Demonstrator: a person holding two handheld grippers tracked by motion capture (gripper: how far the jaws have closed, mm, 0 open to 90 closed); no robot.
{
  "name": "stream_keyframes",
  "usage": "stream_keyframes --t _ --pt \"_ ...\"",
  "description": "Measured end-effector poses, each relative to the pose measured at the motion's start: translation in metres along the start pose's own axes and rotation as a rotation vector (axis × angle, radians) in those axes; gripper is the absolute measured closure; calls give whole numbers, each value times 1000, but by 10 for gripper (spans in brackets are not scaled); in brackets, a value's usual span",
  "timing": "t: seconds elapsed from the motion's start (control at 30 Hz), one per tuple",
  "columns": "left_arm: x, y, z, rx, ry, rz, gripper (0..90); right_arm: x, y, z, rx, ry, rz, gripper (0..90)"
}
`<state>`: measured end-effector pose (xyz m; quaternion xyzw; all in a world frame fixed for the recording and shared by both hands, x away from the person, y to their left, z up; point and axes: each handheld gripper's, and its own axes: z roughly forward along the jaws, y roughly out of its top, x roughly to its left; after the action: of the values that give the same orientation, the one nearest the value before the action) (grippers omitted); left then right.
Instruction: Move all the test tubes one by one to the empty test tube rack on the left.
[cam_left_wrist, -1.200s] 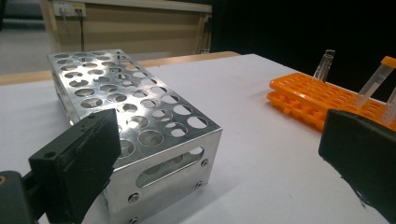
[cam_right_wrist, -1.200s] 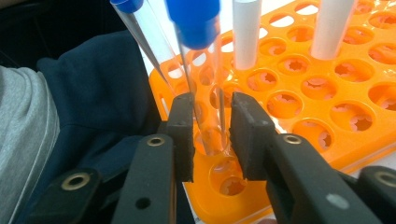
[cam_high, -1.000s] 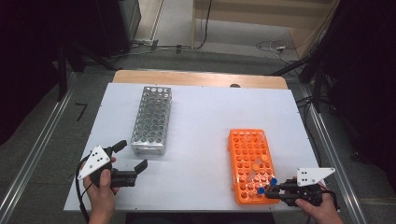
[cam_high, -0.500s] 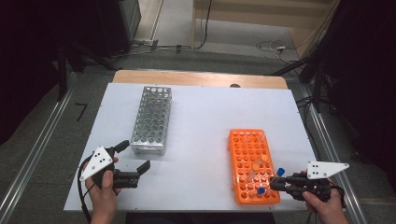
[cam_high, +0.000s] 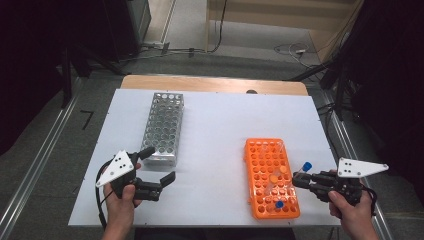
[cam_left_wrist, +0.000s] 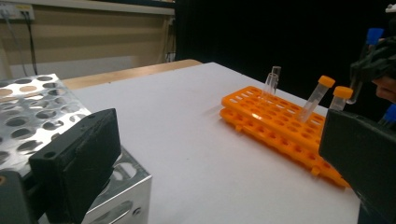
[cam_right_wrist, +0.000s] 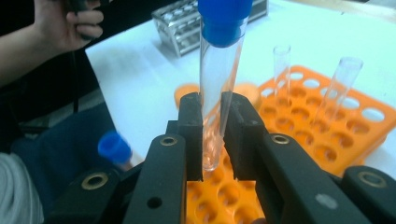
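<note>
My right gripper (cam_high: 301, 180) pinching blue-capped tube (cam_right_wrist: 219, 70), now lifted clear of orange rack (cam_high: 270, 176); left gripper (cam_high: 159, 167) spread, idle. Transfer to metal rack (cam_high: 163, 127) likely next.

a lab bench – orange test-tube rack (cam_high: 272, 177) and steel tube rack (cam_high: 163, 127) on a white table (cam_high: 220, 125), cables on the floor.

**Materials and Surface Finish**

The clear, glossy plastic tube with a blue cap (cam_right_wrist: 219, 84) is showing a smooth, see-through wall. The matt black plastic jaws of the right gripper (cam_right_wrist: 212, 140) are looking slightly grainy. The orange moulded plastic rack (cam_high: 271, 177) is appearing smooth with a soft sheen. The perforated shiny metal rack (cam_high: 163, 127) is reflecting light. The white matt tabletop (cam_high: 215, 135) is looking smooth.
</note>
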<state>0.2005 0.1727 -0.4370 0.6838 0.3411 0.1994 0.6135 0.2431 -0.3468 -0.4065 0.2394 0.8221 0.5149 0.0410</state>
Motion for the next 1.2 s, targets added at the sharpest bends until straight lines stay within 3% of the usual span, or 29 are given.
stream_keyframes --t 0.3,0.67,0.8,0.97,1.2 --pt "-11 13 17 36 -76 0 0 5 24 12 -14 2 -24 751" --pt "-26 32 44 55 -81 5 59 7 49 35 -55 -5 -44 751" --pt "-34 36 56 70 -54 3 167 10 53 52 -59 5 -34 751" --pt "-39 38 69 80 -107 -9 248 19 55 74 -39 40 -27 751" --pt "-53 43 84 75 -189 13 376 32 51 102 16 57 -42 751"
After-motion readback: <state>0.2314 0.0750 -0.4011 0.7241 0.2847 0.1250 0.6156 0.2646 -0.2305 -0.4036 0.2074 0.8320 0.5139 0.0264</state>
